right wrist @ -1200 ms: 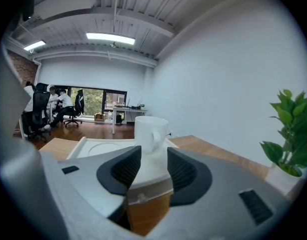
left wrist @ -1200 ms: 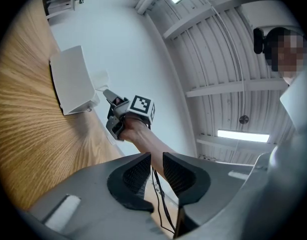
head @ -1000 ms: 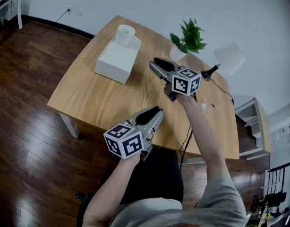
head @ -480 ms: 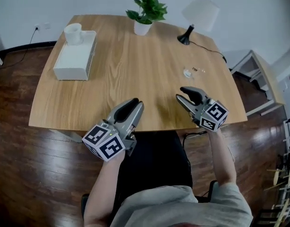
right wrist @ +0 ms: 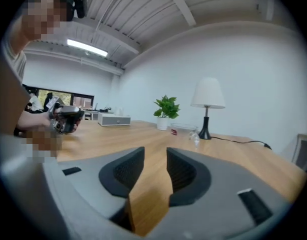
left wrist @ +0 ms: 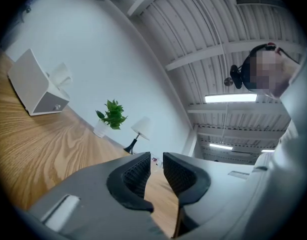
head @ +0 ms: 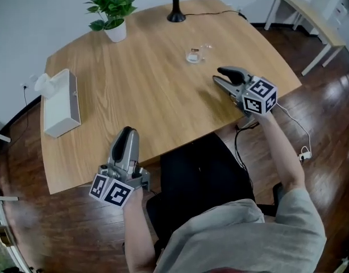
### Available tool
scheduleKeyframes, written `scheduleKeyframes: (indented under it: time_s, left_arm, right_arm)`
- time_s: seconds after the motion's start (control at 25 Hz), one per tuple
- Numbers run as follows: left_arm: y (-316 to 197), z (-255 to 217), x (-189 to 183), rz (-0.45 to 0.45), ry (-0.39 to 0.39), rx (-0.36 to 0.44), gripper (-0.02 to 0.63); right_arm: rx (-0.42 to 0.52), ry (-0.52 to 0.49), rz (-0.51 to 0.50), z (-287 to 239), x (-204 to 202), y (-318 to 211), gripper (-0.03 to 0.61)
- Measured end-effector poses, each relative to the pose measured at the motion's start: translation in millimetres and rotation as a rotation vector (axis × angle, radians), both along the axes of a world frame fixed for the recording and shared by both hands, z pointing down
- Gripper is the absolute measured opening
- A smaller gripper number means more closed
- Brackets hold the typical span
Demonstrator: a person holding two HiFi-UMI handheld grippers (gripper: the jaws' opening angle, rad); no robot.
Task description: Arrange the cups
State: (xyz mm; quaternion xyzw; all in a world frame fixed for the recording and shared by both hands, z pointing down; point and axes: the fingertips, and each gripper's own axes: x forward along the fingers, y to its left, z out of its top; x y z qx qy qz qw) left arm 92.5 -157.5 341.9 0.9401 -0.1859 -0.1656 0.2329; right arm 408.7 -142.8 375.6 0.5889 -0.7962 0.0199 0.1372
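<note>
Cup, small clear glass one, sits on far right part of wooden surface, near lamp, well apart from both grippers. Left gripper at front edge of surface, jaws slightly apart, nothing between. Right gripper at right edge, jaws parted too, empty. Potted plant at far corner, tissue box along left edge.
</note>
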Motion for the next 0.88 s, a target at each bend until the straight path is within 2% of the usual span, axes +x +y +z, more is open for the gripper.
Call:
scheduleKeyframes:
  time_s: [0.04, 0.24, 0.28, 0.36, 0.52, 0.56, 0.6, 0.72, 0.88]
  left_arm:
    - [0.3, 0.0, 0.4, 0.001, -0.003, 0.003, 0.067]
    - [2.6, 1.0, 1.1, 0.003, -0.018, 0.014, 0.067]
    - [2.9, 0.7, 1.3, 0.004, -0.018, 0.014, 0.067]
    - [3.7, -0.3, 1.4, 0.006, -0.014, 0.011, 0.067]
    - [4.1, -1.5, 1.3, 0.012, 0.003, -0.005, 0.067]
    - [4.0, -1.9, 1.2, 0.014, 0.008, -0.009, 0.067]
    - [3.6, -2.4, 0.9, 0.015, 0.013, -0.013, 0.067]
    - [1.8, -3.6, -0.2, 0.016, 0.037, -0.032, 0.067]
    - [0.8, -4.9, -0.7, 0.033, 0.062, -0.060, 0.067]
  right_arm:
    - [-0.005, 0.022, 0.031, 0.1, 12.5, -5.9, 0.172]
    - [-0.052, 0.145, 0.131, -1.0, 66.1, -49.1, 0.179]
    - [-0.066, 0.164, 0.138, -0.4, 72.8, -58.4, 0.196]
    - [-0.101, 0.176, 0.119, 2.9, 77.7, -74.9, 0.207]
    - [-0.140, 0.196, 0.008, 7.5, 65.6, -96.7, 0.199]
    - [-0.143, 0.207, -0.017, 6.4, 61.9, -99.3, 0.156]
    - [-0.147, 0.215, -0.034, 5.0, 59.0, -101.0, 0.145]
    - [-0.163, 0.159, -0.049, -2.1, 50.8, -101.2, 0.073]
    - [-0.150, 0.040, -0.052, -9.0, 25.3, -92.1, 0.066]
